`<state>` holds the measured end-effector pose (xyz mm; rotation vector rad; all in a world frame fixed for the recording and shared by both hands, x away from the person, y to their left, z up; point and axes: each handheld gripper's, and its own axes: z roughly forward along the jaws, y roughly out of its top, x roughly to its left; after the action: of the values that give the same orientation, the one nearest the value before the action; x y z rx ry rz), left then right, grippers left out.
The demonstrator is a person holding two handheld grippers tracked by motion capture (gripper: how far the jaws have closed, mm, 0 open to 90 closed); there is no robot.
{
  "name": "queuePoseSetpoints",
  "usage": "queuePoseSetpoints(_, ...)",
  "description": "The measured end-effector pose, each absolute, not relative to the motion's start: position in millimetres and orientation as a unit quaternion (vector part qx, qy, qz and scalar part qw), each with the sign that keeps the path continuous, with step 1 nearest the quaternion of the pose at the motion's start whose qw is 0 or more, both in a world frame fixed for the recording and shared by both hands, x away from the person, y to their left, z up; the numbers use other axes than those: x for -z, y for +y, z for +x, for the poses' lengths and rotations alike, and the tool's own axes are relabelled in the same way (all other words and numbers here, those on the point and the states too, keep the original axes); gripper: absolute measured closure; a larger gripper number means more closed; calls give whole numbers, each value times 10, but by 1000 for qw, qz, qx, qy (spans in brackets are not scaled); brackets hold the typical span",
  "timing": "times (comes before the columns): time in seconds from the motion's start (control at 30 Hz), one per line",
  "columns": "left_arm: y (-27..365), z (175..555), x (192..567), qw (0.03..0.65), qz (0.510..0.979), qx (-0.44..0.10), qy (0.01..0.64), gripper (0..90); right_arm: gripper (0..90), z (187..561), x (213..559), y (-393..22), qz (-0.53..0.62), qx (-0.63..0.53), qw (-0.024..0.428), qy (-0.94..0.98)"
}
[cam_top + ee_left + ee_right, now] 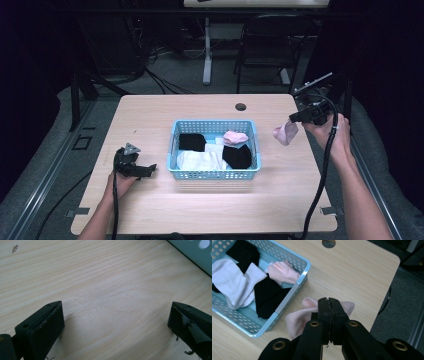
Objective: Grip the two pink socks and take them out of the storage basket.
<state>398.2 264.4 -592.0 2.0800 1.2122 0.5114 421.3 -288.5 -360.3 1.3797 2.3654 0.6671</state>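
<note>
- One pink sock [285, 133] hangs clamped in the right gripper [291, 120], above the table [165, 110] just right of the blue basket [214, 174].
- Left gripper [150, 169] rests near-left, jaws apart, holding nothing.

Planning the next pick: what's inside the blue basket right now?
The blue basket holds a pink sock, a white sock and two black socks. Anything beneath them is covered.

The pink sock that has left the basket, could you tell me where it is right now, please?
In the high view, the pink sock hangs pinched in the right tool, above the table, just right of the blue basket.
</note>
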Motion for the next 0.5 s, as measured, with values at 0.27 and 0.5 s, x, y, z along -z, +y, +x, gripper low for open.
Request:
queuePoseSetpoints(0.27, 2644, 3981, 5920, 334, 797, -196, 464, 5, 889, 4313, 4019, -2902, 496, -199, 132, 835)
queuePoseSetpoints(0.5, 2643, 3978, 5919, 334, 796, -195, 465, 6, 889, 4391, 4355, -2864, 504, -168, 119, 839)
